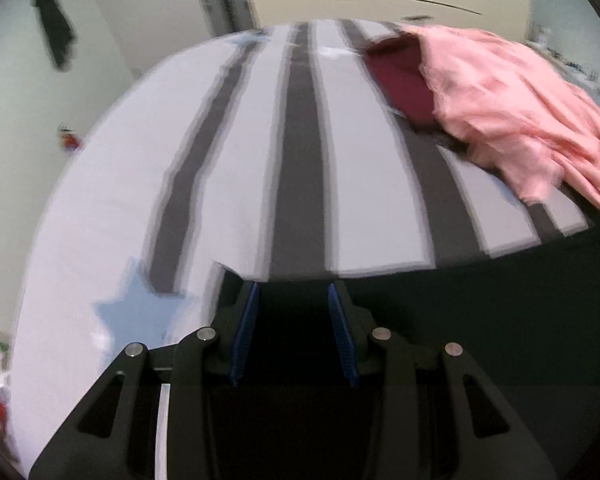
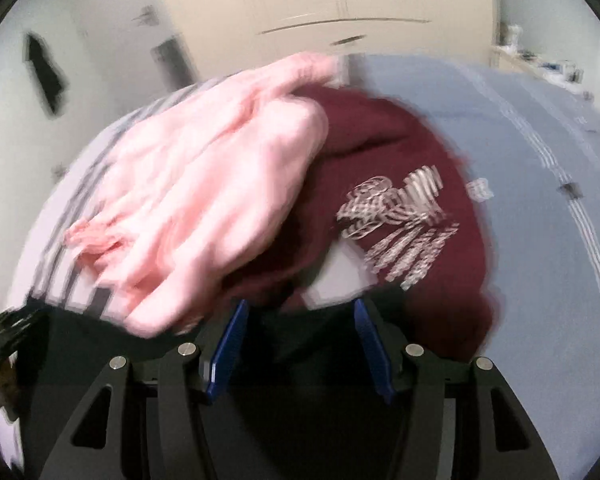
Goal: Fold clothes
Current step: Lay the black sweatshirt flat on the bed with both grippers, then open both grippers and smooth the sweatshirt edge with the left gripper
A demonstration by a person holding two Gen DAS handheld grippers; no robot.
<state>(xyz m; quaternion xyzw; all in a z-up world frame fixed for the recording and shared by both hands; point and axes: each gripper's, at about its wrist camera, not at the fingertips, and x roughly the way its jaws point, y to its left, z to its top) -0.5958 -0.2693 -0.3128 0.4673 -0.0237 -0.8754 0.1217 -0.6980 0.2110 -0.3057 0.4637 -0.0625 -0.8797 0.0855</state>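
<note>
Scene: a bed with a grey-and-white striped cover [image 1: 300, 160], 2 garments heaped on it, both of my grippers poised over its near edge; both views are smeared with blur.

Clothes: a pink garment [image 2: 204, 200] lies crumpled over a maroon garment [image 2: 404, 152] with a white print. In my left view the pile sits well off to the right on the bed, pink garment [image 1: 512, 112] over maroon garment [image 1: 400, 76]. In my right view it sits just ahead of my fingers.

Left gripper [image 1: 293, 330]: my jaws stand apart with nothing between the blue pads [image 1: 244, 332]; only the dark bed edge and the striped cover lie ahead.

Right gripper [image 2: 298, 350]: my jaws stand apart, wider than the left pair, and I see no cloth pinched between the pads [image 2: 226, 354]. The garments' near hems lie close to my fingertips, though the blur hides whether they touch.

Step in hand: I judge this the opening approach, picking 1 garment out of the heap; neither piece is spread flat and no fold is made yet.

Next move calls for: bringing my right jaws onto 1 edge of the pink garment, which is on top, closing on a single layer, and bringing my left jaws across to a second corner so I can draw it flat on the bare striped cover.

Watch for: catching the maroon cloth underneath along with the pink.
</note>
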